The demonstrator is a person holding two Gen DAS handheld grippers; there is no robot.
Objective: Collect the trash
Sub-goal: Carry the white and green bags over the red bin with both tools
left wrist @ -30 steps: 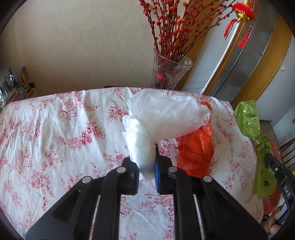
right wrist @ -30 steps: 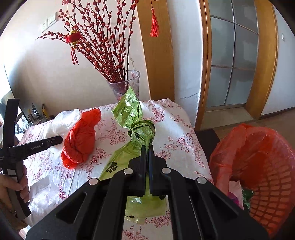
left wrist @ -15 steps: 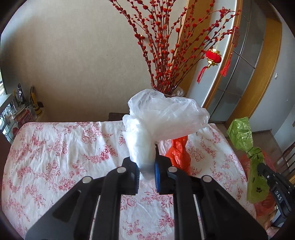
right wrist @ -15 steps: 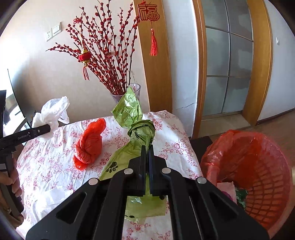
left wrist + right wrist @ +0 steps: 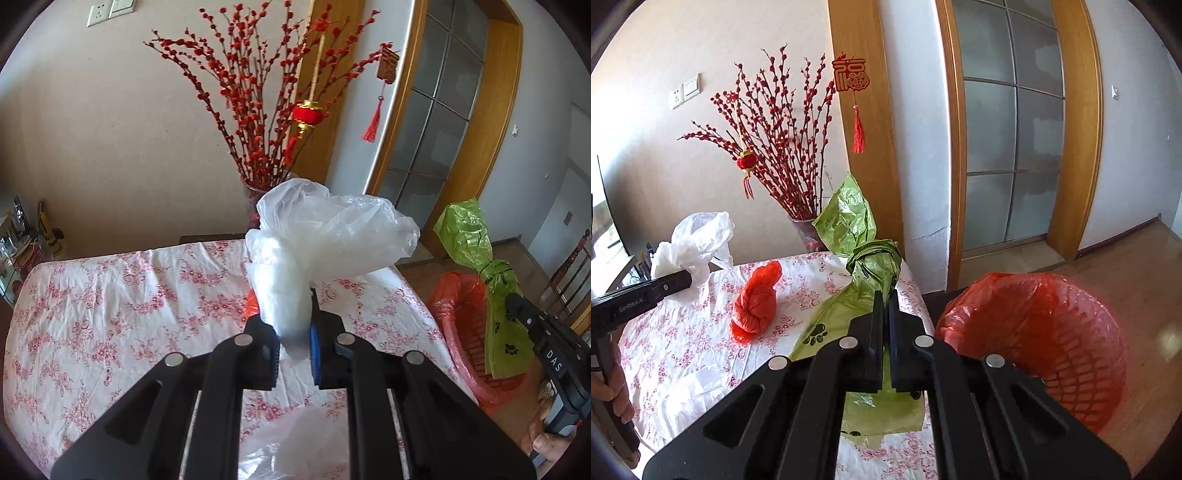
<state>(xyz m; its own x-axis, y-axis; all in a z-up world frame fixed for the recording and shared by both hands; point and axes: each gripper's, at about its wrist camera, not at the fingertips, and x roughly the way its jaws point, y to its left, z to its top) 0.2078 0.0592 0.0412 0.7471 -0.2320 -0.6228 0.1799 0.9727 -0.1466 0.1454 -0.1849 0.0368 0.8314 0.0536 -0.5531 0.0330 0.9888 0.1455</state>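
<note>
while both claws are loaded, the risks sit closest in: the left gripper [image 5: 293,341] is clenched on only the twisted neck of the white plastic bag [image 5: 325,236], whose puffed body stands above the jaws, so the film could slip out. the right gripper [image 5: 884,325] is pinched almost flat on the green paw-print bag [image 5: 864,258], held by a thin fold just below its knot; its long tail drapes down and could catch the table edge or miss the rim. just beyond, the red-lined basket [image 5: 1071,332] stands on the floor beside the table, and a light bag may drift outside it.

the right wrist view alone shows the orange bag [image 5: 755,302] whole, lying on the floral tablecloth [image 5: 683,350], and the basket's open mouth. the left wrist view hides most of that bag behind the white one, yet shows the green bag hanging above the basket, and clear film [image 5: 295,443] lying near on the cloth.
</note>
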